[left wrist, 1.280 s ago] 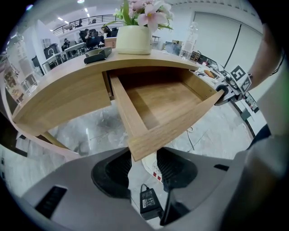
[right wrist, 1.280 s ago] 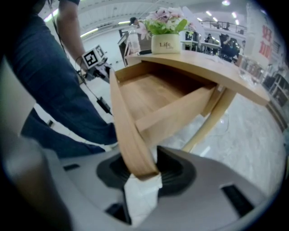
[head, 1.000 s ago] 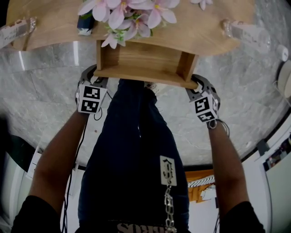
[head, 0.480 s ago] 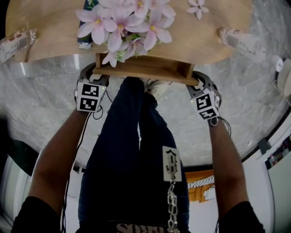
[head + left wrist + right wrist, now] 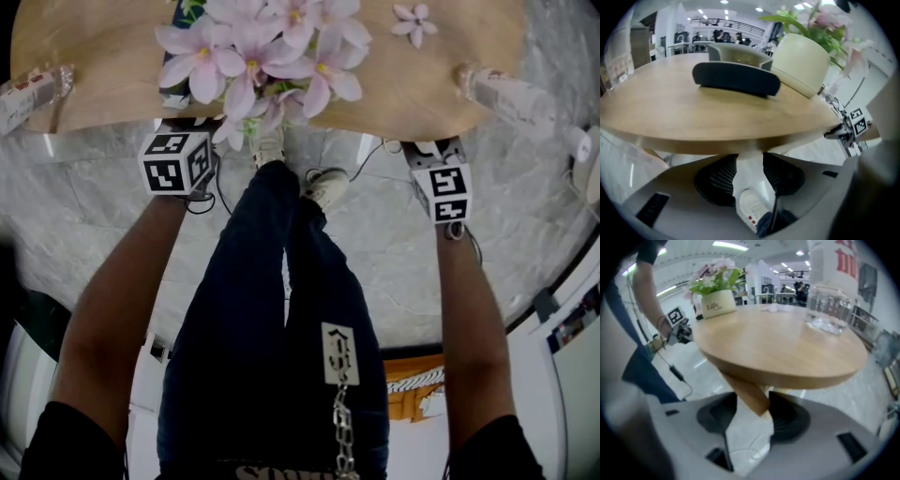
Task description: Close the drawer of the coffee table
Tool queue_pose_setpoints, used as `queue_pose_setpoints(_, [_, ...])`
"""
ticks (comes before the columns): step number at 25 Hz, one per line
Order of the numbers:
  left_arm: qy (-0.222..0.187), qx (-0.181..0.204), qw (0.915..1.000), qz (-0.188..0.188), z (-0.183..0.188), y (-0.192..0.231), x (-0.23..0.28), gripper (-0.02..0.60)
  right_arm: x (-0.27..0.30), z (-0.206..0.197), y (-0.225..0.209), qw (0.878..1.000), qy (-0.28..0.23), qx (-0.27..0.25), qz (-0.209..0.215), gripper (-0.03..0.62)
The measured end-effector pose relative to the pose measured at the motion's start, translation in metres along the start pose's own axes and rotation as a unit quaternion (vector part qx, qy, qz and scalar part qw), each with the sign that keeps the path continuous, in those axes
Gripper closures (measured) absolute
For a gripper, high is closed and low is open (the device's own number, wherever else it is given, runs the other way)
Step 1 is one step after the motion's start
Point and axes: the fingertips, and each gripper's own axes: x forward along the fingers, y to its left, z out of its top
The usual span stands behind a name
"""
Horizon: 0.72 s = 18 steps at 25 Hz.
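Note:
The wooden coffee table [image 5: 412, 84] fills the top of the head view, and its drawer no longer shows below the tabletop edge. My left gripper [image 5: 187, 141] sits at the near edge on the left, my right gripper [image 5: 435, 150] at the near edge on the right. In the left gripper view the jaws [image 5: 746, 161] are open, with only floor and a shoe [image 5: 750, 206] in the gap. The right gripper's jaws [image 5: 752, 408] have just been opening and hold nothing; a wooden table leg [image 5: 747, 392] stands beyond them.
A pot of pink flowers [image 5: 262, 47] and a dark oblong object [image 5: 736, 79] stand on the table. Clear bottles lie at its right [image 5: 511, 89] and left [image 5: 33, 84] ends. The person's legs [image 5: 281, 309] stand between the arms. A cable [image 5: 211, 192] trails on the marble floor.
The drawer has slid in under the tabletop and out of sight. Both grippers moved forward with it to the table edge, and they no longer grip its front corners.

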Motion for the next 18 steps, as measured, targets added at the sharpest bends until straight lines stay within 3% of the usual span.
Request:
queue_pose_setpoints(4, [-0.012, -0.058, 0.9982, 0.012, 0.002, 0.001, -0.003, 0.388, -0.006, 0.000, -0.008, 0.996, -0.009, 0.078, -0.039, 0.370])
queue_pose_setpoints(7, [0.015, -0.076, 0.9970, -0.001, -0.020, -0.005, -0.019, 0.437, -0.028, -0.017, -0.006, 0.990, 0.000, 0.128, -0.060, 0.372])
queue_pose_setpoints(9, [0.031, -0.055, 0.9980, -0.009, -0.034, -0.016, -0.044, 0.468, -0.052, -0.030, 0.005, 0.988, 0.016, 0.140, -0.062, 0.372])
queue_pose_setpoints(12, [0.008, -0.010, 0.9998, -0.016, -0.023, -0.044, -0.099, 0.543, -0.108, -0.017, 0.021, 0.990, 0.010, 0.118, -0.079, 0.387])
queue_pose_setpoints(15, [-0.052, 0.036, 0.9976, -0.028, 0.026, -0.089, -0.170, 0.560, -0.185, 0.047, 0.030, 0.986, -0.071, 0.107, -0.102, 0.521])
queue_pose_setpoints(18, [-0.140, 0.083, 0.9857, -0.046, 0.108, -0.141, -0.256, 0.560, -0.272, 0.129, 0.047, 0.973, -0.164, 0.134, -0.089, 0.553])
